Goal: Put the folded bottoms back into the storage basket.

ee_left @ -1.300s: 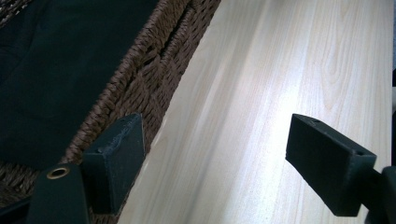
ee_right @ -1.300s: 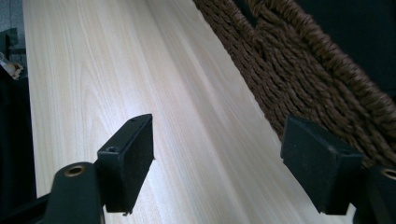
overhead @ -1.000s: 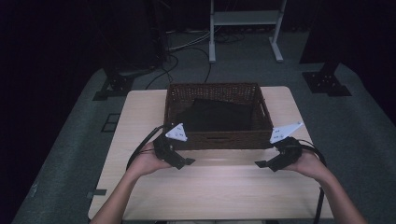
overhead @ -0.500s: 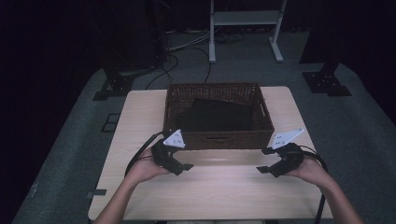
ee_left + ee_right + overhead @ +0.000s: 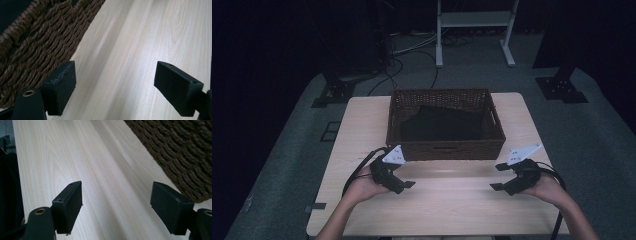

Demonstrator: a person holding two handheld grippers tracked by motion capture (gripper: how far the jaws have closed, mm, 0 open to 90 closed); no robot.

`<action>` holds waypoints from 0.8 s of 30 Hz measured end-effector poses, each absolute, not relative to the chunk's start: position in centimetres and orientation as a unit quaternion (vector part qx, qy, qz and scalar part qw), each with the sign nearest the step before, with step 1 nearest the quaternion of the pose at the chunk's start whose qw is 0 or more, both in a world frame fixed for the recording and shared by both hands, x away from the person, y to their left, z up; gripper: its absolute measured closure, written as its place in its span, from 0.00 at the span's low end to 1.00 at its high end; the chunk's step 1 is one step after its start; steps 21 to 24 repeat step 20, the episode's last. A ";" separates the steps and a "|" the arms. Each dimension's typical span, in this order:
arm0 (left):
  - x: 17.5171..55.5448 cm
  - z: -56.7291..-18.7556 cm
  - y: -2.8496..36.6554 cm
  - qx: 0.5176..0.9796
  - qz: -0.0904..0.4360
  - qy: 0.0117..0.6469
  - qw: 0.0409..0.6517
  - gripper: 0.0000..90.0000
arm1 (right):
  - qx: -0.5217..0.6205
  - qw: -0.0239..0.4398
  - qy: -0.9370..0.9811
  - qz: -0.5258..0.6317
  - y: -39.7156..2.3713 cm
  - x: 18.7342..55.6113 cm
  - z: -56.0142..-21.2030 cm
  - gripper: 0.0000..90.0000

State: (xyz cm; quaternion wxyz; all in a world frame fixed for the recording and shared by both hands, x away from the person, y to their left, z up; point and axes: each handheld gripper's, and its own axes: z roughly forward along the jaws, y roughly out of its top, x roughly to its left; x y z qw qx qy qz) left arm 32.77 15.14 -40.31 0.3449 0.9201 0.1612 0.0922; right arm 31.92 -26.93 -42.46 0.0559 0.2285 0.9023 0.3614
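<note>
Hands: both come in from the bottom edge of the high view, one gripper each, forearms angled inward.

Left gripper [image 5: 404, 181]: lower left of centre in the high view, over the bare wood just in front of the basket's near-left corner. Jaws spread wide, nothing between them; in the left gripper view [image 5: 115, 92] you just see plain tabletop in the gap, with basket weave filling the upper left of that frame.

Right gripper [image 5: 498, 176]: lower right of centre in the high view, mirror of the other one, close to the basket's near-right corner. Also wide open and holding nothing; the right gripper view [image 5: 116, 207] shows only wood grain between the pads, weave in the upper right.

Contact: neither gripper touches the basket as far as I can tell, both sit just beside its front wall.

Table [image 5: 362, 125]: light wood, pretty much fills the middle of the high view.

Basket [image 5: 444, 149]: brown wicker, rectangular, centre of the frame toward the table's far half, long side facing the person.

Dark cloth [image 5: 439, 122]: black fabric-looking thing lying inside the basket, too dark to say much more.

Background: grey floor, cables and a white frame stand [image 5: 474, 20] at the top of the frame.
</note>
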 end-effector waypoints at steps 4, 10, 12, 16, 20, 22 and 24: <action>32.6 -40.5 15.4 0.919 0.094 0.164 0.346 0.19 | 0.231 0.054 0.901 0.362 -27.1 31.6 -42.8 0.27; 32.2 -41.2 15.8 0.917 0.096 0.167 0.350 0.18 | 0.234 0.055 0.899 0.366 -27.5 31.1 -43.4 0.27; 32.0 -41.3 15.9 0.916 0.097 0.169 0.350 0.18 | 0.235 0.054 0.899 0.365 -27.6 30.9 -43.6 0.27; 31.5 -41.6 16.2 0.918 0.099 0.168 0.346 0.17 | 0.240 0.056 0.899 0.362 -28.0 30.5 -43.9 0.27; 31.2 -42.1 16.7 0.916 0.100 0.175 0.347 0.17 | 0.246 0.058 0.897 0.362 -28.5 30.1 -44.4 0.26; 31.2 -42.1 16.7 0.916 0.100 0.175 0.347 0.17 | 0.246 0.058 0.897 0.362 -28.5 30.1 -44.4 0.26; 31.2 -42.1 16.7 0.916 0.100 0.175 0.347 0.17 | 0.246 0.058 0.897 0.362 -28.5 30.1 -44.4 0.26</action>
